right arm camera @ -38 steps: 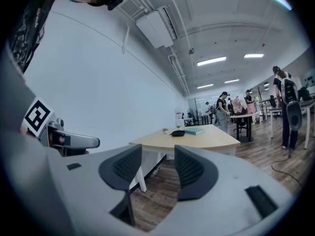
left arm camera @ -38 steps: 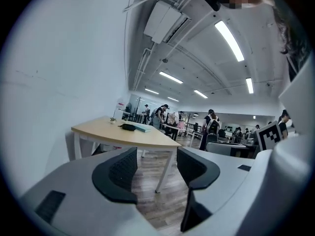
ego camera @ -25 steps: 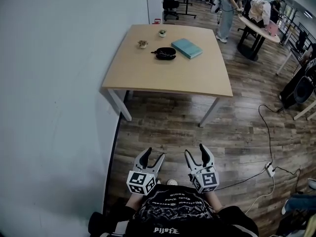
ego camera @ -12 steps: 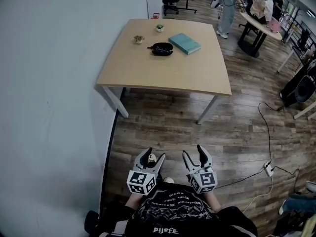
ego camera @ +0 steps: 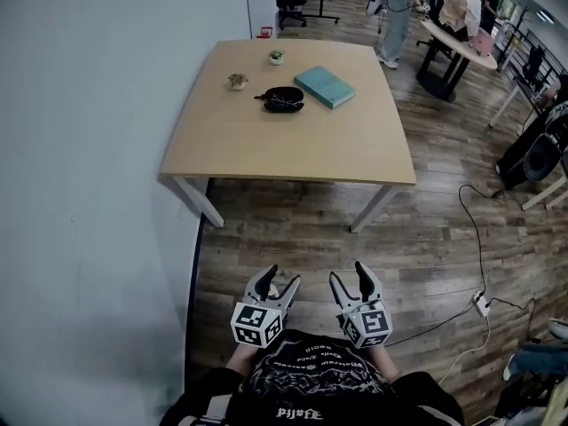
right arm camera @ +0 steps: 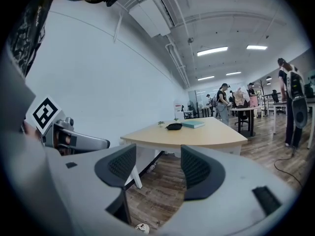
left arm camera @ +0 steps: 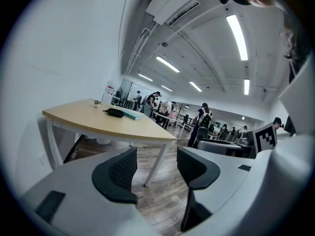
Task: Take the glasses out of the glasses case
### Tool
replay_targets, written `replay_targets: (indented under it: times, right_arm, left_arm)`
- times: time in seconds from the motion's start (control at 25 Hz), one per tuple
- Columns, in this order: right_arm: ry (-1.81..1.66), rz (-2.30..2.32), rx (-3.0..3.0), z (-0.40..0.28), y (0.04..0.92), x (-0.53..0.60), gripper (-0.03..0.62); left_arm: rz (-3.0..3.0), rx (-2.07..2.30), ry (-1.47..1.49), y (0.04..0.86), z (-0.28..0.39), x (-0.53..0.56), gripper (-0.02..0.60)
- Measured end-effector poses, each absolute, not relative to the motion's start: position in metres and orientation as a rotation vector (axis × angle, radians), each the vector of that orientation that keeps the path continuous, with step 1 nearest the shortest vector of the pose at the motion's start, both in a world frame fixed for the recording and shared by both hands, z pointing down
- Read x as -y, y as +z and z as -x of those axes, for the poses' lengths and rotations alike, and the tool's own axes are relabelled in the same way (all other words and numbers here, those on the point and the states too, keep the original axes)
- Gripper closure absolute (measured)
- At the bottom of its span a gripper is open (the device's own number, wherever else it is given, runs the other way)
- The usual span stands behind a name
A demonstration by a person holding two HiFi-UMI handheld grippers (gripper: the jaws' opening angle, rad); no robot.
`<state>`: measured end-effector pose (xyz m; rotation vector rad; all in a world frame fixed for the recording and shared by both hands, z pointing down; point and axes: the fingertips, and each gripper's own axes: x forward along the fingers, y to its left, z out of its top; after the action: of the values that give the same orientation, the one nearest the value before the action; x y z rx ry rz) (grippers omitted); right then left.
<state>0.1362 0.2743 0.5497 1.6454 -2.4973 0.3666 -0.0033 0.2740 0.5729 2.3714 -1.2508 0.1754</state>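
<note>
Still at the approach stage: against the head view of a moment ago, the table [ego camera: 284,145] has slid a little toward the left of the frame and sits slightly larger, so I take it I am walking up to it and turning as I go. Nothing on it has been touched. My left gripper [ego camera: 281,278] and right gripper [ego camera: 349,273] hang low at the bottom middle of the frame, close to my chest, just as they did before. Each gripper's own view shows its jaws standing wide apart with only floor and table leg between them, so both are empty. The glasses case [ego camera: 282,101] lies in the upper middle of the frame, on the far part of the tabletop and well apart from both grippers. It looks dark and seems to lie open, but I cannot tell at this size whether the glasses show inside it. By my judgement the task has not properly begun; I must first close the gap to the table. Counting what is laid out: one table, one glasses case, one teal book [ego camera: 324,87] just right of the case, and two small potted plants — one [ego camera: 236,81] left of the case, the other [ego camera: 276,57] above it, near the far edge.
</note>
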Motion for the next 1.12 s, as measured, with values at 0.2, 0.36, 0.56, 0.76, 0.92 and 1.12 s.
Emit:
replay_targets:
  times: [0.2,0.36,0.56,0.76,0.92,1.12]
  right_arm:
    - [0.348,-1.656,2.48,-0.112,0.545,-0.226,0.3]
    - [0.358,-1.663,2.466,-0.093,0.544,-0.193,0.3]
    - [0.365,-1.675,2.452,-0.071,0.549,-0.16,0.299]
    - [0.394,-1.684,2.433,-0.052,0.559,-0.137,0.3]
    - [0.395,-1.717,2.425,-0.039,0.561,-0.121,0.299]
    - [0.392,-1.719,2.425,-0.03,0.558,-0.108,0.3]
  left_arm:
    - [-2.389,1.231,0.148,0.566,0.028,-0.219,0.322]
    - [-2.379,1.225,0.192,0.568,0.047,-0.178,0.322]
    - [-2.397,1.213,0.219,0.57,0.069,-0.14,0.322]
    - [-2.398,1.183,0.221,0.576,0.086,-0.12,0.322]
    - [-2.41,1.122,0.249,0.584,0.094,-0.108,0.322]
    - [-2.467,1.06,0.263,0.578,0.082,-0.096,0.322]
